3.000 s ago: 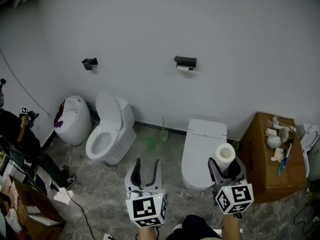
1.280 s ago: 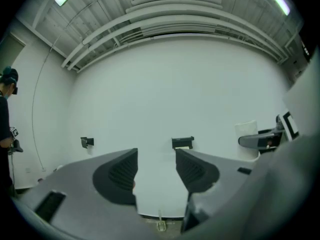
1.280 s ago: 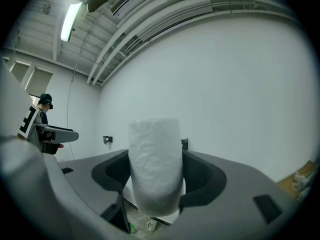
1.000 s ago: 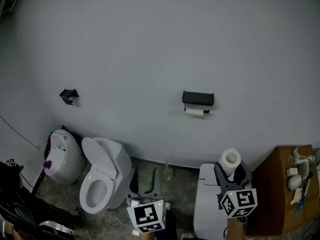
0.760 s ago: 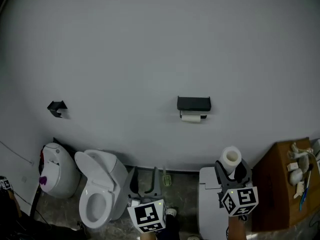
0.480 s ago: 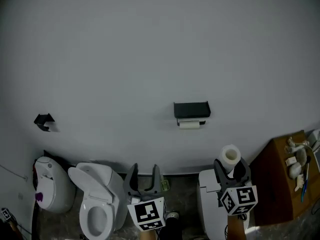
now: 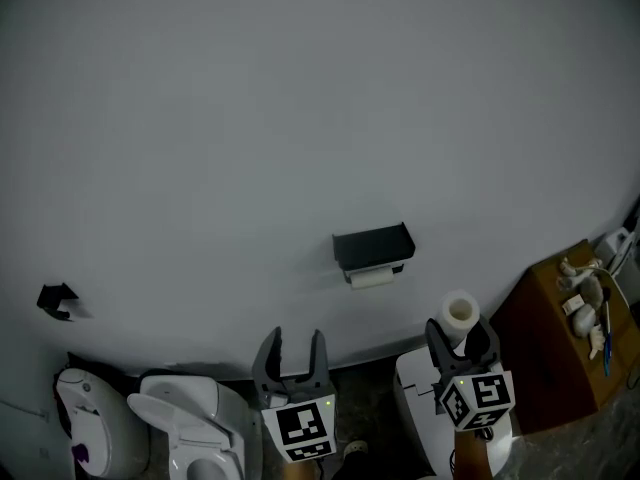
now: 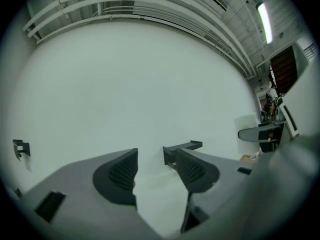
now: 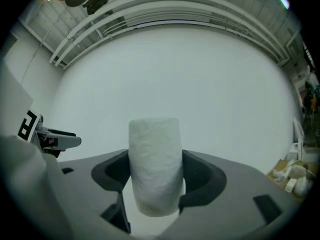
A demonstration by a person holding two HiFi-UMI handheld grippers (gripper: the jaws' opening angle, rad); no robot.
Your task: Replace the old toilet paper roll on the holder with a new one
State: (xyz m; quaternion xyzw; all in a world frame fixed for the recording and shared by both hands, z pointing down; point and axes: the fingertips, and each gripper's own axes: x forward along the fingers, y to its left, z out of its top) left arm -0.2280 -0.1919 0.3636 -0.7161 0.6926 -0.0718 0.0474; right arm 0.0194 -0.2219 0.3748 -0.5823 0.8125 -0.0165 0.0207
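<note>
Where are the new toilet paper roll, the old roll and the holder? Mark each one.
new toilet paper roll [image 9: 154,164]: right gripper view, middle of its white side.
old roll [image 7: 372,279]: head view, its white side, just under the holder.
holder [image 7: 372,245]: head view, its black front cover.

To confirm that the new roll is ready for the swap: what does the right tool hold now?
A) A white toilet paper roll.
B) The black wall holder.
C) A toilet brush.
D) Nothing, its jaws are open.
A: in the right gripper view, the white toilet paper roll stands between the jaws of the right tool, which press on its two sides.
</note>
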